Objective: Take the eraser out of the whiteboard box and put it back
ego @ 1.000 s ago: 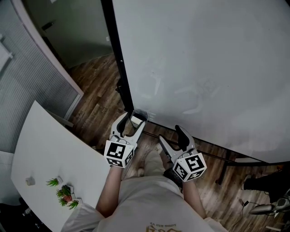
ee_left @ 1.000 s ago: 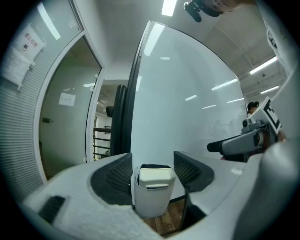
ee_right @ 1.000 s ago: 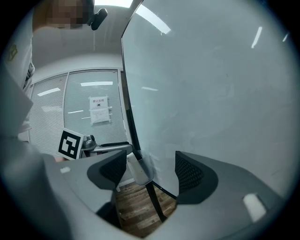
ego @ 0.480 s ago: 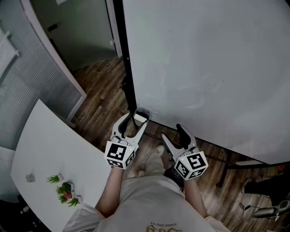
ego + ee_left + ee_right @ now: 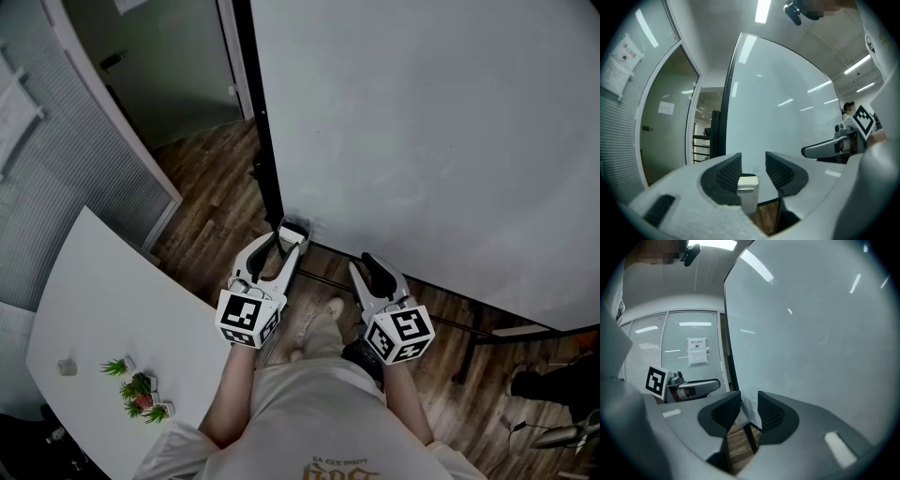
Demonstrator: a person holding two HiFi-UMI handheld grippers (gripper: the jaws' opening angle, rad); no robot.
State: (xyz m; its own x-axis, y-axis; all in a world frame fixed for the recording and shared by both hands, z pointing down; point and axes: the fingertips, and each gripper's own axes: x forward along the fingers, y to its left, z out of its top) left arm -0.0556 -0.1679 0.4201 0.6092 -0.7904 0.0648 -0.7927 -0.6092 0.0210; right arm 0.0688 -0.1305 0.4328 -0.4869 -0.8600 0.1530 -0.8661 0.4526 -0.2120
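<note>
The whiteboard box [image 5: 294, 228] is a small white holder at the lower left corner of the whiteboard [image 5: 422, 141]. My left gripper [image 5: 284, 237] reaches level up to it, jaws closing. In the left gripper view the box [image 5: 748, 199], with a pale block that looks like the eraser [image 5: 747, 183] at its top, shows in the gap of the left gripper [image 5: 753, 164]. The pads do not visibly press on it. My right gripper [image 5: 364, 264] hangs to the right near the board's bottom edge, jaws closing on nothing. The right gripper [image 5: 749, 404] frames only the stand and floor.
A black frame post [image 5: 262, 141] runs along the whiteboard's left edge, with a stand bar [image 5: 450, 323] below. A white table [image 5: 94, 309] with small plants [image 5: 141, 394] stands at the left. A partition with blinds [image 5: 56, 159] is beyond it. Wooden floor lies underneath.
Both grippers' jaws have narrowed, the right one most. The left gripper has crept up and forward to the box. The right gripper has kept its place.
</note>
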